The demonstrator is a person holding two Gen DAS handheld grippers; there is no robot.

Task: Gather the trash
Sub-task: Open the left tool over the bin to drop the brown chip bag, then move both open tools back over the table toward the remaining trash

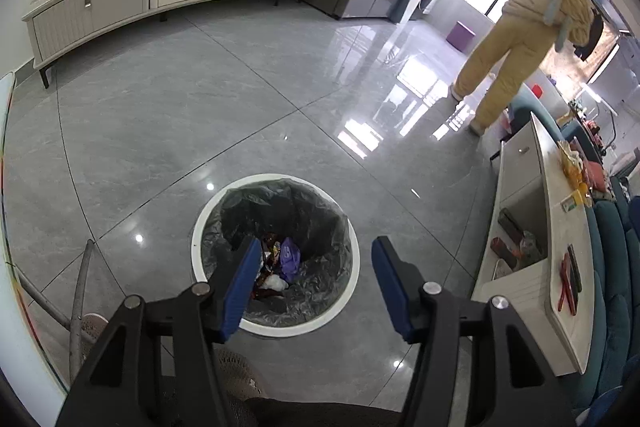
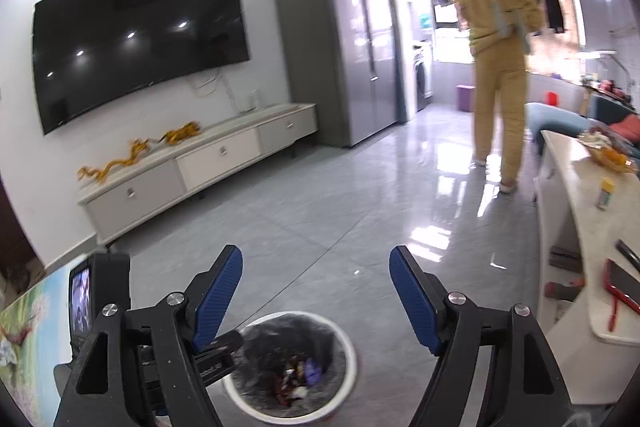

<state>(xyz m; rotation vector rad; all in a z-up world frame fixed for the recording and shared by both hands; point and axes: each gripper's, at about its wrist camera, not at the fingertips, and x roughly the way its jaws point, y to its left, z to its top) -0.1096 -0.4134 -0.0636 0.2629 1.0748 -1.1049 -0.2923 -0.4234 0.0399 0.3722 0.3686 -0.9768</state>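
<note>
Left gripper (image 1: 314, 259) jaws apart, empty, over white trash bin (image 1: 224, 199) holding wrappers (image 1: 276, 263) on floor; right gripper (image 2: 316, 283) also apart, empty, higher, its view alone showing wall TV (image 2: 136, 39) and left gripper's body (image 2: 100, 291).

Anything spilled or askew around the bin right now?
Nothing stands out. The white bin stands upright, its dark liner in place, wrappers inside it, and no litter shows on the floor around it.
</note>
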